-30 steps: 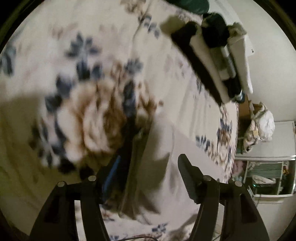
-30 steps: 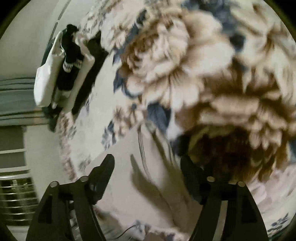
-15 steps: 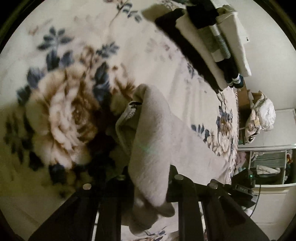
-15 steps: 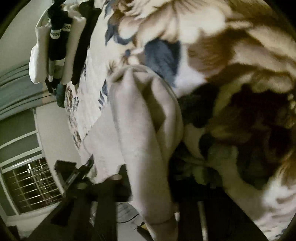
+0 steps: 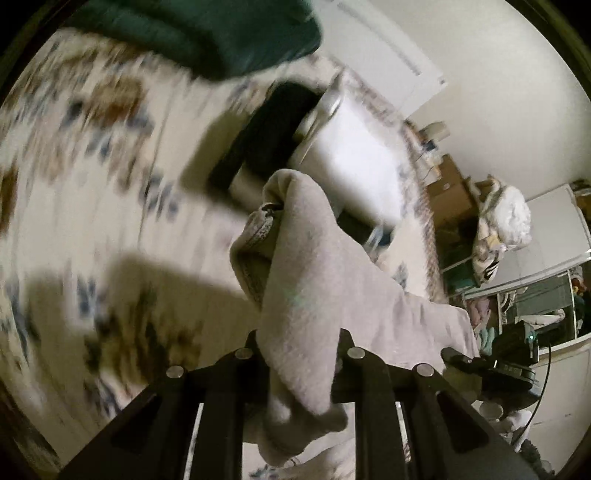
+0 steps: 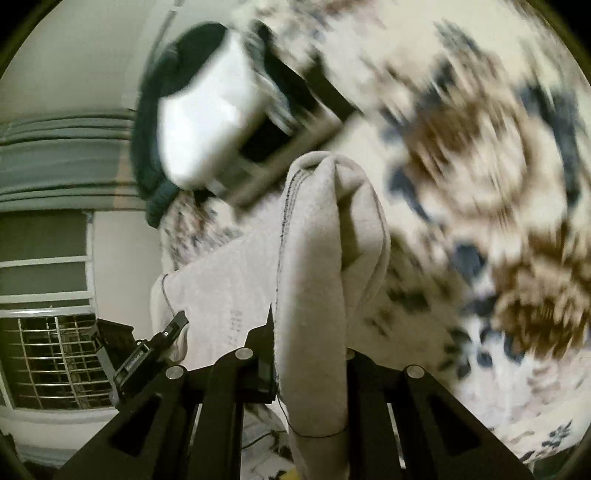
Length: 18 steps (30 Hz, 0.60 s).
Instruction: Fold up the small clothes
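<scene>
Both grippers clamp the same beige fleece garment (image 5: 306, 280), held up above the floral blanket (image 5: 92, 177): the left gripper (image 5: 299, 354) pinches one bunched edge, the right gripper (image 6: 310, 354) another, the cloth spanning between them. A stack of folded clothes (image 6: 207, 122) lies beyond.

Left wrist view: blurred floral cream-brown-blue bedspread (image 5: 92, 166) is open across left half. Upper centre blocked by stack of folded black & white clothes (image 5: 343, 162); dark green quilted pillow (image 5: 207, 33) along top edge.
</scene>
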Tool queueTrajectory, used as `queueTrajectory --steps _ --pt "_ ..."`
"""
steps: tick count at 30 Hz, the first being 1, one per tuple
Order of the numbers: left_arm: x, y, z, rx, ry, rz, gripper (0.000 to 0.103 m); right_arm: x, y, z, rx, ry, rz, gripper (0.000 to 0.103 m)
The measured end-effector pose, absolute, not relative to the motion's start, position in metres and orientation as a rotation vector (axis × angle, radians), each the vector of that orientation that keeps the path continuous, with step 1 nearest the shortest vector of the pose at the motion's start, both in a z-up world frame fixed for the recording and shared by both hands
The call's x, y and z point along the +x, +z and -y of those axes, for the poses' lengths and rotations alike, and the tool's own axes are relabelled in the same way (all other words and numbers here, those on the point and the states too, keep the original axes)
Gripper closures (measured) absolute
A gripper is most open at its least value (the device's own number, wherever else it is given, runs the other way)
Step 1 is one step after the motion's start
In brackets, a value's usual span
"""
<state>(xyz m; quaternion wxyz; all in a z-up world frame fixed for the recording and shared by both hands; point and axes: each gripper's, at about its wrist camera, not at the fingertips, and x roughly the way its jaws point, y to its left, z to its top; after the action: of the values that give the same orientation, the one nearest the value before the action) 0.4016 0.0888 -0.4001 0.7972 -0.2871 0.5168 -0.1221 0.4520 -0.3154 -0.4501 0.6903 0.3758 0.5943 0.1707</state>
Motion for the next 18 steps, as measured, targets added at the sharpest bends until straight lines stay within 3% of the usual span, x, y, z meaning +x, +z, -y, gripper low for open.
queueTrajectory --steps 5,9,18 --pt "0.49 -0.337 -0.086 -0.537 -0.269 -1.01 0.088 0.533 -0.38 0.31 0.779 0.403 -1.209 0.09" --pt "0.547 -0.318 -0.086 -0.483 -0.244 -0.971 0.088 0.612 -0.355 0.294 0.757 0.397 -1.162 0.09" --pt "0.642 -0.364 -0.074 -0.29 -0.137 -1.028 0.086 0.73 -0.414 0.26 0.628 0.323 -1.25 0.09"
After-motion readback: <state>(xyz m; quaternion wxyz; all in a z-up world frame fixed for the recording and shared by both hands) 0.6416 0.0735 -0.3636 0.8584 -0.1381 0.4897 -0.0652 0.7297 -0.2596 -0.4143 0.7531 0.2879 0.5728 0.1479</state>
